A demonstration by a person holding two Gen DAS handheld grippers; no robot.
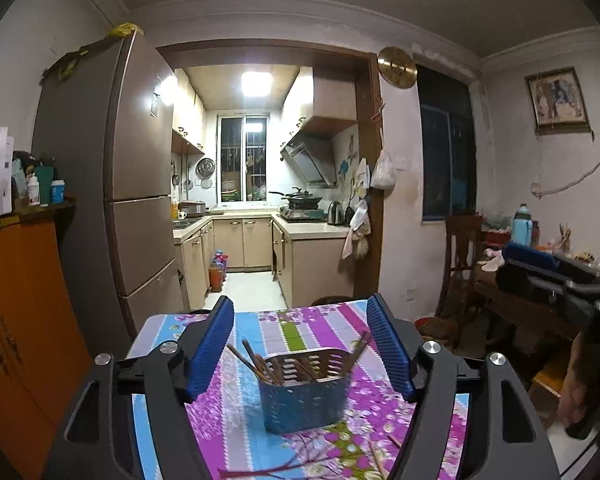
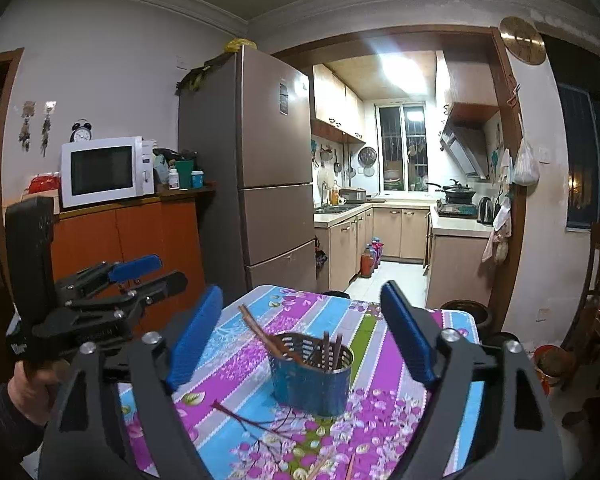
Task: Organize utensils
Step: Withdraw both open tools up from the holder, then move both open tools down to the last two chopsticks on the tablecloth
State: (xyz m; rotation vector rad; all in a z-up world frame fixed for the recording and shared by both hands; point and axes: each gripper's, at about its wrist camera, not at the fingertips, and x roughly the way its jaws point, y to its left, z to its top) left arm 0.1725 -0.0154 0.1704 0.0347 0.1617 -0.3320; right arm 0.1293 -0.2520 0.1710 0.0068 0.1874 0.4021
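No lettering can be read in either view: the dark sticker on the fridge door and the faint print on the left gripper's grip are too blurred.

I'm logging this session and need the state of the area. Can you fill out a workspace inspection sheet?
Surface: table under a floral striped tablecloth.
Job's things: blue perforated utensil holder standing upright, several chopsticks leaning inside; loose chopsticks lying on the cloth at the near edge.
Clutter: nothing seen.
Grippers: left gripper open, empty; right gripper open, empty; both short of the holder.
Cables: wire hanging on the far wall.
Surroundings: refrigerator, microwave on an orange cabinet, kitchen beyond.
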